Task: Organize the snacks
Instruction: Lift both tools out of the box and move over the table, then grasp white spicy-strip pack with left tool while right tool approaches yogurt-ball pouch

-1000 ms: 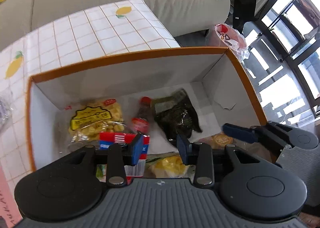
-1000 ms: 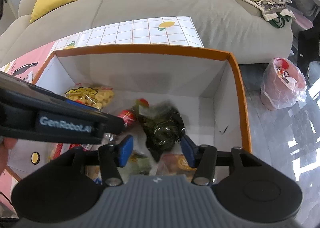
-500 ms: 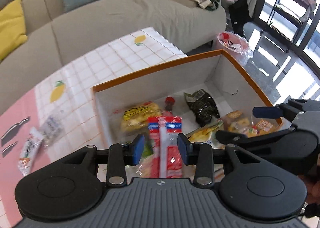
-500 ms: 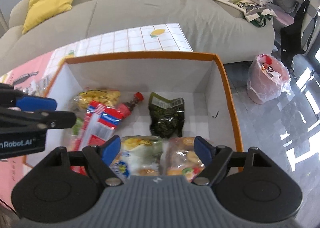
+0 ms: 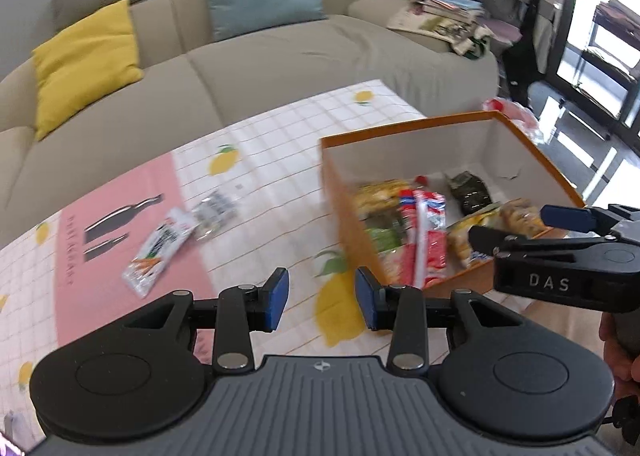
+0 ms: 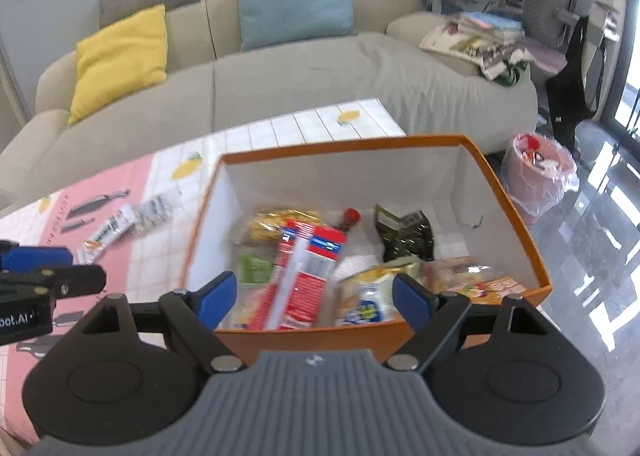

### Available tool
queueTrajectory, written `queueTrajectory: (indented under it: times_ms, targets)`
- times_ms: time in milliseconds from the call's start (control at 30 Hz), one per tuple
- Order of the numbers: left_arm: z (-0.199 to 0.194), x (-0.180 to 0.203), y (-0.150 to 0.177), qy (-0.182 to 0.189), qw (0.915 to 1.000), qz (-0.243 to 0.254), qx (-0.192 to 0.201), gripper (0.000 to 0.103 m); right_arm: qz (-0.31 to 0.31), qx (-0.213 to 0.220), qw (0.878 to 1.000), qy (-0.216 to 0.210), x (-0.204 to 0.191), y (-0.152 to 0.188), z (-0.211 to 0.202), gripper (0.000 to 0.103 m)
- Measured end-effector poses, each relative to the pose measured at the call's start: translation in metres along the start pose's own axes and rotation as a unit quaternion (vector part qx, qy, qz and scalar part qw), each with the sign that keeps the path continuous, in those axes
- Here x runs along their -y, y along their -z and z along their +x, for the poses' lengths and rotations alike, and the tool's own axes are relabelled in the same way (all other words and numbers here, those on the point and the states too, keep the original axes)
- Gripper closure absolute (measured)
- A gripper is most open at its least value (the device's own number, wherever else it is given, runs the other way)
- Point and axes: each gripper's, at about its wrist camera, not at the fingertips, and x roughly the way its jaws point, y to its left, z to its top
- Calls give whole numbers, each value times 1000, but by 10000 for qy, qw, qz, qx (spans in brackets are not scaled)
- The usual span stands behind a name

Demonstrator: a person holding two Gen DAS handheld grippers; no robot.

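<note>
My left gripper (image 5: 321,298) hangs over the tablecloth (image 5: 260,192) just left of the box (image 6: 400,144), jaws narrowly apart with nothing between them; my right gripper (image 6: 314,296) sits at the box's near wall, jaws spread wide after just opening, empty; inside lie a red pack (image 6: 308,268), a dark pouch (image 6: 406,234) and yellow bags (image 6: 280,220); two packets (image 5: 160,248) lie on the cloth, far left.
</note>
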Motion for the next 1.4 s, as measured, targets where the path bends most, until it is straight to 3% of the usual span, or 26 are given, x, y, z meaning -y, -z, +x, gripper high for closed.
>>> queueTrajectory:
  times_ms: [200,667,933,1400]
  targets:
    - [-18,-37,27,-166,9994,-287,124,57,-109,518,9983,-236,-45,20,-21,21]
    - [-17,-105,83,-305,9957,-857,168,57,-1108,639,9890,-743,-129,47,-13,26]
    - [1,-132,88,-276,9951,-912,277,53,-1564,395,9839,-769,-164,54,20,26]
    - [63,-182,66,67,9974,-647,317,45,-1562,115,9835,-902,-185,31,89,31]
